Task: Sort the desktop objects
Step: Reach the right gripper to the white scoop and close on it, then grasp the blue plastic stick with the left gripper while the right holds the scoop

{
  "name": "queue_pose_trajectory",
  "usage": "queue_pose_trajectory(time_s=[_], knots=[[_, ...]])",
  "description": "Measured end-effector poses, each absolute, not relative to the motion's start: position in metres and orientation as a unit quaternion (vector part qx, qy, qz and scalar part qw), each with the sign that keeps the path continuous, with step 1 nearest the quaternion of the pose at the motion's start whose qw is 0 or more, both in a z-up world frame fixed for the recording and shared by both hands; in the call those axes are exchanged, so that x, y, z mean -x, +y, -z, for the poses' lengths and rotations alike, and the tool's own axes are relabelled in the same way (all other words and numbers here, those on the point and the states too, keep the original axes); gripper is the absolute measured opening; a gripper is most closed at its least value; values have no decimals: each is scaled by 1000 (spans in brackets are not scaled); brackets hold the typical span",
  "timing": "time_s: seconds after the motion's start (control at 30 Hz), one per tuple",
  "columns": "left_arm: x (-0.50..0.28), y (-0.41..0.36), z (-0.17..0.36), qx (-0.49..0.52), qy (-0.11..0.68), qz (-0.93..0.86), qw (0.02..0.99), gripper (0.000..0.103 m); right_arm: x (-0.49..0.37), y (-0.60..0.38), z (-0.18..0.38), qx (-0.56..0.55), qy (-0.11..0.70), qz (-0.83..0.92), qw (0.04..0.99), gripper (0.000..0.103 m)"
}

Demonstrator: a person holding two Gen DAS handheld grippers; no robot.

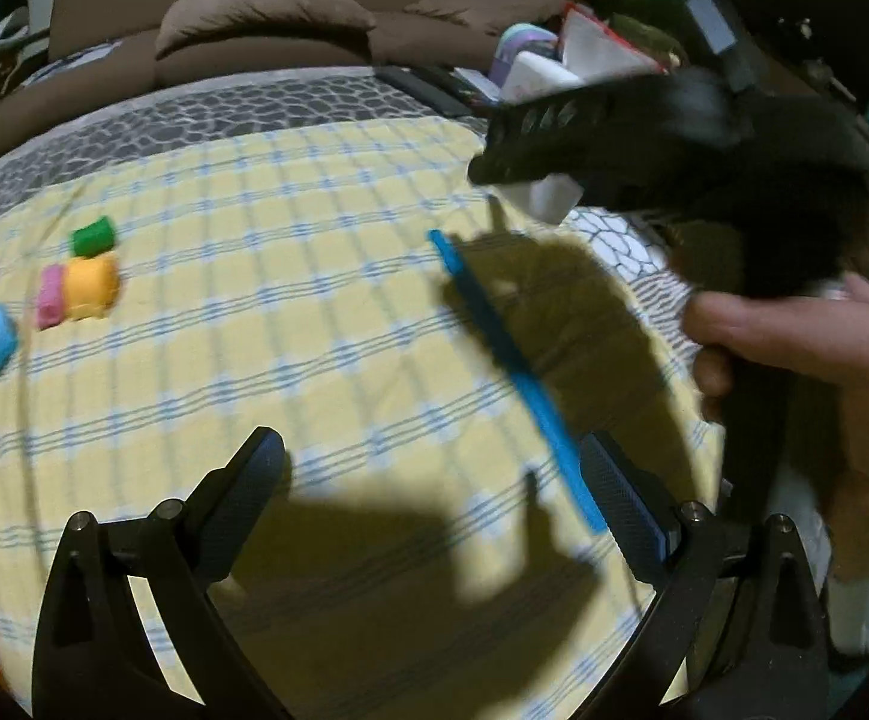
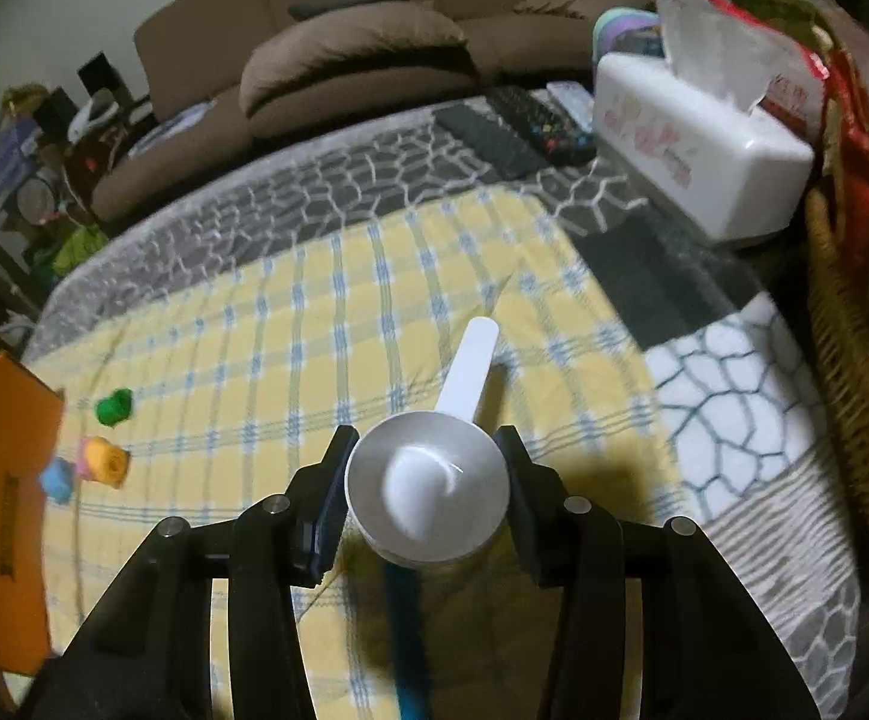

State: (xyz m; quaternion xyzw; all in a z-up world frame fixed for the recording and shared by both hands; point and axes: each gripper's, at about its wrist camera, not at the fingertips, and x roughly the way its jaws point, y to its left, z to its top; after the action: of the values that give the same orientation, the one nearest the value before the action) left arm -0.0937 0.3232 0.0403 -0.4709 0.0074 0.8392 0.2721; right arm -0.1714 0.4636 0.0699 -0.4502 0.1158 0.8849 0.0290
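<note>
We see the right gripper [image 2: 425, 492] clamped by both pads on the bowl of a white measuring scoop [image 2: 428, 489], just above the yellow checked cloth [image 2: 314, 324]. The left gripper [image 1: 434, 480] hangs wide apart with nothing between its fingers, over a blue stick [image 1: 515, 378] lying on that cloth. Small coloured blocks [image 1: 83, 285] sit well apart to the left.

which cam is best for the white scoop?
Right wrist. The white scoop sits centred between the right hand-held gripper's pads, bowl and handle in full view. The left wrist view shows only a white bit of it under that blurred gripper.
</note>
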Motion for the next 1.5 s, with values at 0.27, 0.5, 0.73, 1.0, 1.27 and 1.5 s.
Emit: queue_pose_trajectory(time_s=[0.27, 0.5, 0.73, 1.0, 1.27, 1.5], knots=[[109, 383, -25, 479, 36, -839, 255, 81, 154, 506, -100, 421, 152, -893, 43, 47], [107, 403, -12, 458, 96, -853, 230, 50, 151, 520, -97, 423, 179, -887, 41, 47], [111, 372, -17, 467, 54, -850, 238, 10, 152, 510, -101, 424, 172, -889, 28, 47], [104, 321, -36, 473, -2, -848, 238, 10, 155, 474, -112, 426, 144, -893, 0, 47], [105, 256, -81, 446, -32, -867, 219, 10, 154, 418, -131, 426, 102, -898, -47, 47], [104, 194, -121, 416, -64, -885, 198, 10, 153, 374, -134, 440, 65, -893, -61, 47]])
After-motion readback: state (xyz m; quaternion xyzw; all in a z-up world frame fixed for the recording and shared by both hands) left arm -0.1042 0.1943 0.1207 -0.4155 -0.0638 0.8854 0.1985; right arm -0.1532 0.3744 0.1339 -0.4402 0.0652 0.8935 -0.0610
